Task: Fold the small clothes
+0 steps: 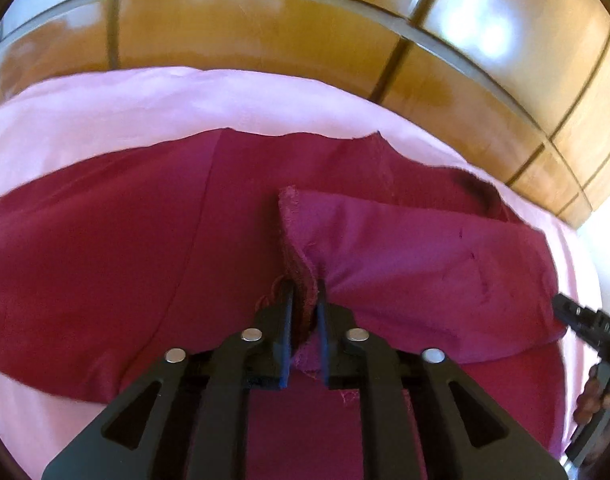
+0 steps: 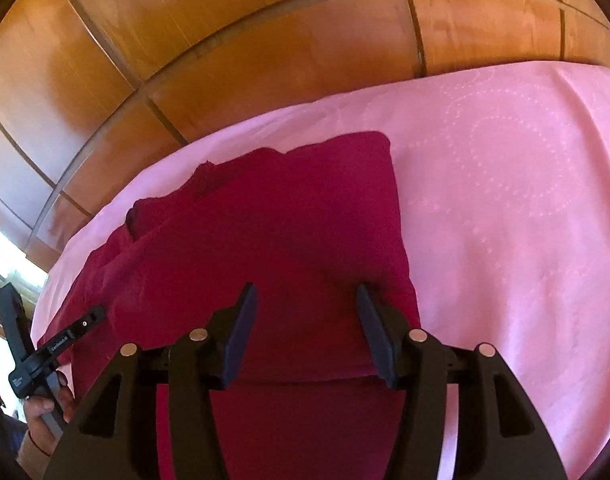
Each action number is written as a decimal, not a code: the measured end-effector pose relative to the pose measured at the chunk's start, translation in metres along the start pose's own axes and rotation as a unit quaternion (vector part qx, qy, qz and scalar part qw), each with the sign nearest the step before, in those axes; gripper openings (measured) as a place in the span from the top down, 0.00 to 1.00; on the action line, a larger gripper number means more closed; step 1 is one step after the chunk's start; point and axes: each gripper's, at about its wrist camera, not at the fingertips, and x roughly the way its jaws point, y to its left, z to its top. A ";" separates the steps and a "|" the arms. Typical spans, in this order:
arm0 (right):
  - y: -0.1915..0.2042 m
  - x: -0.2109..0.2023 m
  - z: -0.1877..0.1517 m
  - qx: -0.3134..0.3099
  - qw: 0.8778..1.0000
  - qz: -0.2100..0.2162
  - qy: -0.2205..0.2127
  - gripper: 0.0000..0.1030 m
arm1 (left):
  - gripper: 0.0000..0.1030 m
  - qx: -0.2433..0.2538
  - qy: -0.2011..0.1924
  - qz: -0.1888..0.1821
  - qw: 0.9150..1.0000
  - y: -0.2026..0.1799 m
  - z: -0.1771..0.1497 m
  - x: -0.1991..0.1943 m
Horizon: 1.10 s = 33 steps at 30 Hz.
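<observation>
A dark red garment (image 1: 105, 240) lies spread on a pink cloth (image 1: 105, 112). My left gripper (image 1: 305, 292) is shut on a frayed edge of the garment and holds a flap (image 1: 405, 264) folded over the rest. In the right wrist view the same garment (image 2: 285, 220) lies on the pink cloth (image 2: 505, 200). My right gripper (image 2: 307, 298) is open and empty, just above the garment's near part. The left gripper also shows at the left edge of the right wrist view (image 2: 93, 316), and the right gripper's body shows at the right edge of the left wrist view (image 1: 585, 320).
Glossy wooden panels (image 2: 225, 40) stand close behind the pink cloth. A bright opening (image 2: 1, 248) is at the left in the right wrist view. The pink cloth extends bare to the right of the garment.
</observation>
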 end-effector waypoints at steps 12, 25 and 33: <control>0.063 -0.017 -0.079 -0.112 0.993 -0.034 0.005 0.30 | 0.47 -0.123 -0.057 0.007 0.991 0.063 -0.032 -0.067; 0.074 0.006 -0.117 -0.147 0.986 -0.083 -0.007 0.02 | 0.47 -0.239 -0.065 0.021 0.969 0.155 -0.073 -0.113; 0.074 0.004 -0.120 -0.151 0.985 -0.083 -0.017 0.02 | 0.59 -0.345 -0.109 0.075 0.929 0.242 -0.050 -0.128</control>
